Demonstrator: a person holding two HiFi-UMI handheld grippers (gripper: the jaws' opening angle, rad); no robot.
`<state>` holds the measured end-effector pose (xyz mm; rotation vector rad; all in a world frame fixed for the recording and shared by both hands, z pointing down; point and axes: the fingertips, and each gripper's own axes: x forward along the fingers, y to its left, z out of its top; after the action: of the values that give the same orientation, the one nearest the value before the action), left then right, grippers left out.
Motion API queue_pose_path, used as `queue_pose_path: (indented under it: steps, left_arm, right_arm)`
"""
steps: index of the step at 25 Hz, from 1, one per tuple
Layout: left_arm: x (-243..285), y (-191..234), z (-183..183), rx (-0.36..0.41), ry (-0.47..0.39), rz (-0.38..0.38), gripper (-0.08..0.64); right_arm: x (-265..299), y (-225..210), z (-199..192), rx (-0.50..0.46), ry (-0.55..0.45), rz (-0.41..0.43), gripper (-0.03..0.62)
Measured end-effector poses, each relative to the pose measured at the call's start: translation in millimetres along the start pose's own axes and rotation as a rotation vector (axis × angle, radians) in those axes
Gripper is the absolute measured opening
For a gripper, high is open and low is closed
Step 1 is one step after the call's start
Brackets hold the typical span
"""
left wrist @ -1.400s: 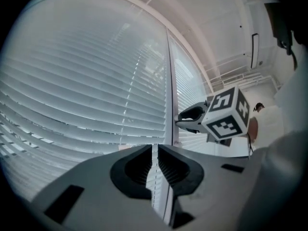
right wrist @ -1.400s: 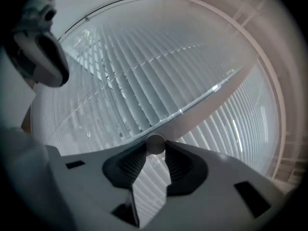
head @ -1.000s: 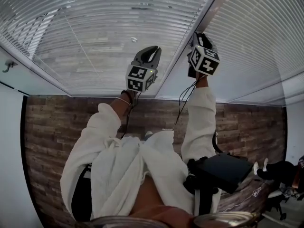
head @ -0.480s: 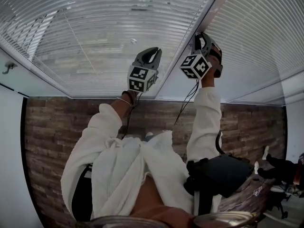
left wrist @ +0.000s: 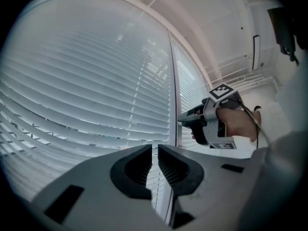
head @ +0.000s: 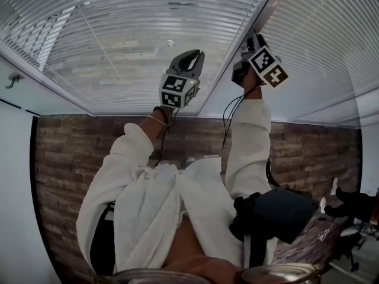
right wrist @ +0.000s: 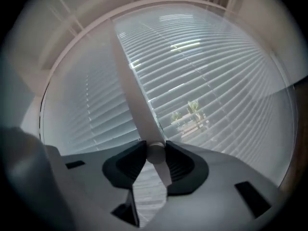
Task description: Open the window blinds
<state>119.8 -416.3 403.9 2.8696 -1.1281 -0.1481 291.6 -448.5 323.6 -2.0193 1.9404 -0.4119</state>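
Observation:
Two white slatted blinds hang side by side, the left blind (head: 112, 46) and the right blind (head: 323, 46), with a pale upright frame bar (head: 234, 64) between them. My right gripper (head: 250, 39) is raised at that bar and shut on the blind's white tilt wand (right wrist: 155, 154), which runs between its jaws. Through the right blind's (right wrist: 202, 95) tilted slats I see greenery outside. My left gripper (head: 194, 57) is held up just left of the bar, jaws shut with only a thin slit and nothing in them. From the left gripper view (left wrist: 155, 154) I see the right gripper (left wrist: 186, 121) against the frame.
A brick-pattern wall (head: 71, 158) runs below the window sill. A small hook (head: 12, 80) sticks out of the white wall at the left. A black box (head: 278, 213) hangs at the person's waist, and a chair (head: 355, 209) stands at the right.
The right gripper has twisted on the wand, its marker cube swinging from the left side to the right. The left gripper has stayed almost where it was.

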Motion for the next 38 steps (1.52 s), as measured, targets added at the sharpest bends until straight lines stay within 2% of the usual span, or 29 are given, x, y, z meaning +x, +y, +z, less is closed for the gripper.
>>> queue_pose_path:
  steps: [2,4,6,9,11,12,13,14,15,19,23,24,25,27,34,38]
  left_arm:
    - [-0.4,-1.1,-0.9,-0.002,-0.004,-0.002,0.025]
    - [0.0,-3.5,-3.8,0.0,0.007,-0.006,0.025]
    - [0.9,-6.0,-6.3,0.001,0.015,-0.009,0.025]
    - [2.6,-7.4,-9.0,0.009,0.021,-0.011,0.025]
    - [3.6,-8.2,-11.3,0.015,0.029,-0.014,0.025]
    - [4.5,-8.9,-11.7,0.016,0.03,-0.016,0.025]
    - [5.6,-9.8,-11.6,0.017,0.029,-0.018,0.025]
    - [6.5,-10.4,-11.5,0.018,0.027,-0.019,0.025]
    - [7.4,-10.9,-11.9,0.019,0.026,-0.019,0.025]
    - [9.7,-12.4,-12.1,0.02,0.025,-0.021,0.025]
    - [10.6,-12.9,-7.2,0.021,0.018,-0.022,0.025]
    - [10.6,-12.9,-6.9,0.02,0.018,-0.022,0.025]
    - [10.5,-13.3,-7.4,0.019,0.019,-0.023,0.025]
    - [10.6,-14.8,-8.0,0.019,0.018,-0.027,0.025]
    - [11.1,-15.2,-9.0,0.018,0.021,-0.021,0.025]
    - [10.8,-13.9,-13.1,0.019,0.03,-0.017,0.025]
  right_arm:
    - [0.1,0.2,-0.5,-0.077,0.008,-0.018,0.124]
    - [-0.1,1.0,-0.3,-0.198,0.017,-0.029,0.124]
    - [-1.4,4.5,-0.3,-0.416,0.025,-0.055,0.124]
    - [-2.8,15.1,-3.6,-0.84,0.04,-0.104,0.123]
    - [-2.2,21.2,-7.5,-1.085,0.045,-0.122,0.123]
    - [-1.6,22.4,-9.2,-1.164,0.043,-0.124,0.123]
    - [-1.0,22.8,-10.1,-1.198,0.036,-0.121,0.124]
    - [-0.8,22.4,-10.2,-1.182,0.025,-0.114,0.124]
    - [-1.1,21.2,-9.8,-1.12,0.013,-0.106,0.124]
    - [-2.7,9.5,-7.9,-0.703,0.0,-0.079,0.124]
    - [-0.8,4.1,-4.6,-0.33,0.002,-0.059,0.124]
    - [-0.3,3.7,-4.5,-0.262,-0.002,-0.05,0.124]
    - [0.0,3.3,-4.6,-0.236,-0.004,-0.045,0.124]
    - [0.1,3.4,-5.3,-0.298,0.003,-0.05,0.124]
    - [-1.1,8.9,-6.4,-0.705,0.02,-0.098,0.124]
    - [-1.6,14.2,-8.1,-0.821,0.014,-0.104,0.124]
